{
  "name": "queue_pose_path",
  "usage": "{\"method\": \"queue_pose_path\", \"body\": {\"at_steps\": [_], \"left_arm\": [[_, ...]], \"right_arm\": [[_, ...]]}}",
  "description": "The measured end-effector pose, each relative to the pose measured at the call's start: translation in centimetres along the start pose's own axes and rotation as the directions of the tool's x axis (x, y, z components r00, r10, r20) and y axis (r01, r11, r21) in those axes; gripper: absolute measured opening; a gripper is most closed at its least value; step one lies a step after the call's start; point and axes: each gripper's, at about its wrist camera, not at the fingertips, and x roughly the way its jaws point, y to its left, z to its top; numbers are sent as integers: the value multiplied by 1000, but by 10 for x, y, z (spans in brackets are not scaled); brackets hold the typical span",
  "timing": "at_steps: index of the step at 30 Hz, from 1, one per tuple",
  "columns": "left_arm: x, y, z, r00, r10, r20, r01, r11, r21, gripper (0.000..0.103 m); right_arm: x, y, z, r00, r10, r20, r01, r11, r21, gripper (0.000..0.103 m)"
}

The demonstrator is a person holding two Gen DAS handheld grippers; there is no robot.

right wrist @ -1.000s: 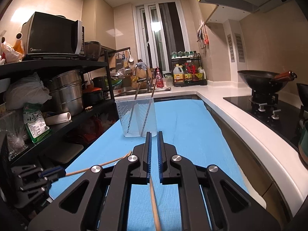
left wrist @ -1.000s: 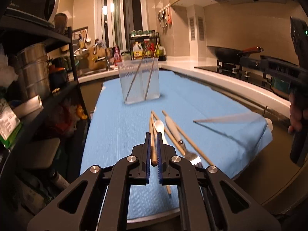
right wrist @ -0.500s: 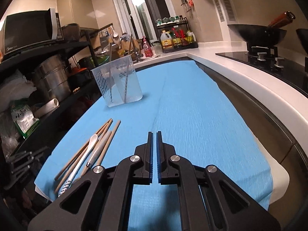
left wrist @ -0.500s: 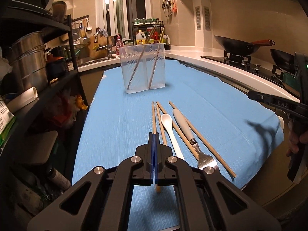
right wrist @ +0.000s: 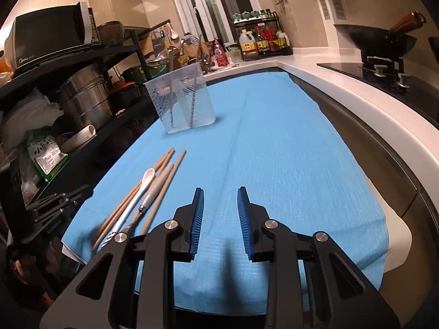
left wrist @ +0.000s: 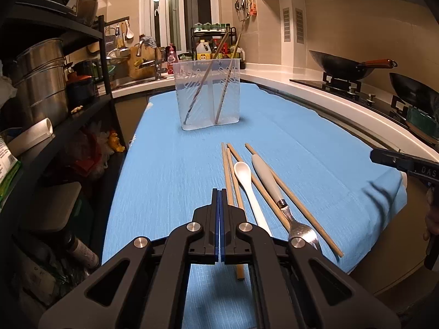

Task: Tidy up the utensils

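Left hand-held gripper (left wrist: 220,192) beside slender wooden chopsticks (left wrist: 230,175), glossy white spoon (left wrist: 245,181)

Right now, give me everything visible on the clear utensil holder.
The clear utensil holder is a translucent plastic tub with slotted patterns near its rim and a central divider that makes two compartments. It stands upright on the blue cloth, at the far end, apart from the loose chopsticks, spoon and fork. One wooden chopstick leans in the left compartment, another in the right, and both stick out above the rim. Neither gripper touches it.
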Motion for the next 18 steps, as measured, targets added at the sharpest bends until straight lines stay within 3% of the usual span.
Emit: {"method": "queue_pose_path", "body": {"at_steps": [5,7,9,11,18], "left_arm": [[-3,-4,-15,1000,14,-28,-13,1000,18,3],[-4,-6,-24,998,10,-56,-9,1000,15,11],[-6,-8,-32,998,13,-64,-12,1000,14,29],[-10,-9,-36,998,21,-57,-21,1000,9,37],[-9,-13,-47,997,47,-68,-44,998,37,37]], "right_arm": [[2,14,1,999,31,-8,-32,999,-28,30],[3,16,0,999,36,-13,-36,999,-32,32],[3,19,-1,999,46,-22,-47,998,-32,32],[2,22,-3,998,50,-23,-51,998,-34,34],[4,43,-14,998,67,-14,-68,994,-84,36]]}}
